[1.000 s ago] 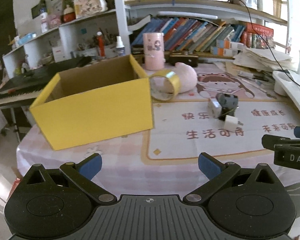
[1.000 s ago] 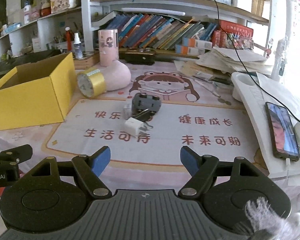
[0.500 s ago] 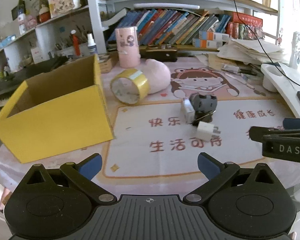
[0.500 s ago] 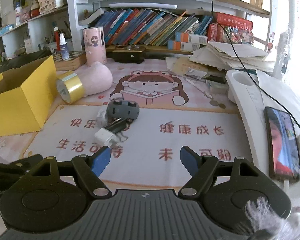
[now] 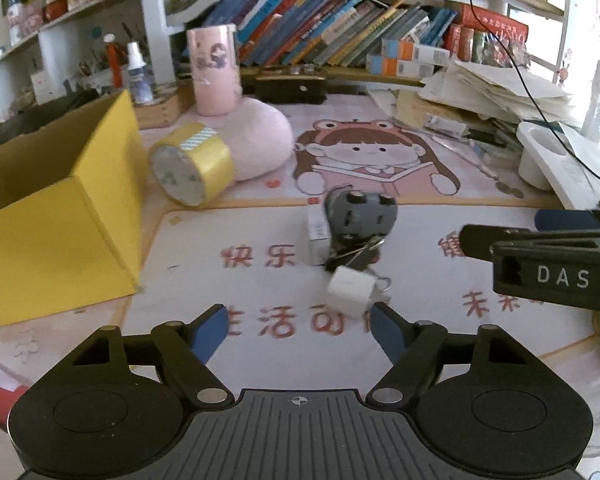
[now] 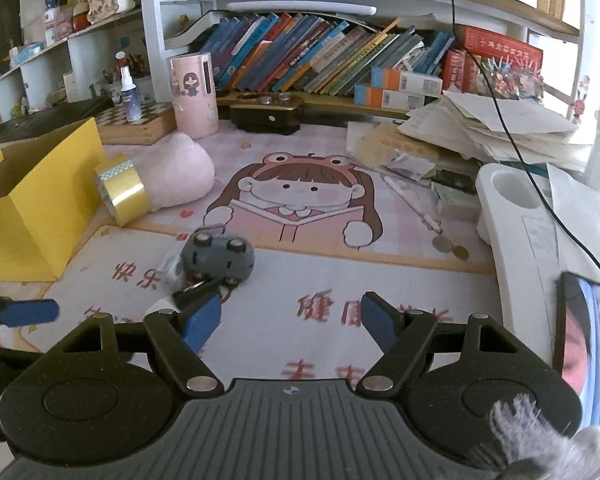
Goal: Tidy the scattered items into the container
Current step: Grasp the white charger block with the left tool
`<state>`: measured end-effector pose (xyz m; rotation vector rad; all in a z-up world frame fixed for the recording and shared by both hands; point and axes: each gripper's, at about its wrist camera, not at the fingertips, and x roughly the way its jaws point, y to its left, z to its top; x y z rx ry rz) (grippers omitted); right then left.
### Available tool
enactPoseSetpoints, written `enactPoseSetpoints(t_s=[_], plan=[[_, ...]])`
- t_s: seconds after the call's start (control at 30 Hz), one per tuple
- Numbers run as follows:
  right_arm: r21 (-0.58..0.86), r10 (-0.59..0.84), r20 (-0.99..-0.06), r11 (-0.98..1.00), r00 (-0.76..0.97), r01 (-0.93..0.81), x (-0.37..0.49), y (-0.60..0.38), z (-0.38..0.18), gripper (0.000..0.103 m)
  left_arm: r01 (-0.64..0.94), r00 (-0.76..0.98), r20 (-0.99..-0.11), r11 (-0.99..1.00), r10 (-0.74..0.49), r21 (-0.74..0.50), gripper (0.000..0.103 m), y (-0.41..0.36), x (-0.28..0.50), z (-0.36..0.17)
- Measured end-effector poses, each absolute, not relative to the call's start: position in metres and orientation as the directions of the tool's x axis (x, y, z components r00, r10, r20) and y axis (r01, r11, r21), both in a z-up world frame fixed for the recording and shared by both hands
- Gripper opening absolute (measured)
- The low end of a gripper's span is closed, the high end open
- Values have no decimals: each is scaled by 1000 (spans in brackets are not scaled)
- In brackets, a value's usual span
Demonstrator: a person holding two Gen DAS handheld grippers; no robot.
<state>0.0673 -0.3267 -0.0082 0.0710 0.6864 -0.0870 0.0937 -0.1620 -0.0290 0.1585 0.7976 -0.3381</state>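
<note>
Scattered pile sits mid-desk on the printed mat: white charger cube (image 5: 350,290) nearest, black binder clip (image 5: 354,254) touching it, grey toy car (image 5: 360,212) on its side behind, small white box (image 5: 317,232) against the car. Gold tape roll (image 5: 192,164) leans on a pink plush (image 5: 260,144) further back, just beside the yellow box (image 5: 60,216), which stands open at the desk's left edge and looks empty as far as its inside shows.

Left gripper (image 5: 300,330) low in front of the cube, jaws closing with nothing between them yet; cube sits just ahead of its right finger. Right gripper (image 6: 292,320) part open, empty, its left finger overlapping the clip and cube in its view.

Risks, my read: jaws shut early and nudge the cube away; cube's folded prongs snag the clip wire and drag the pile; both grippers crowd the same cluster and collide. Phone (image 6: 584,356) and coins (image 6: 452,248) at the right edge could get swept.
</note>
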Motion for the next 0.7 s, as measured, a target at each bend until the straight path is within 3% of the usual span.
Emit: enactPoseSetpoints(t_s=[0.53,0.7], plan=[[48,16,-651,999,759,19,102,-366,-13,76,371,603,-764,928,-229,15,76,-216,129,-51],[53,43,-653,999,756,-11,109,-368,-13,79,355,590,-778,935,-215,11,61,-219,135,-58]])
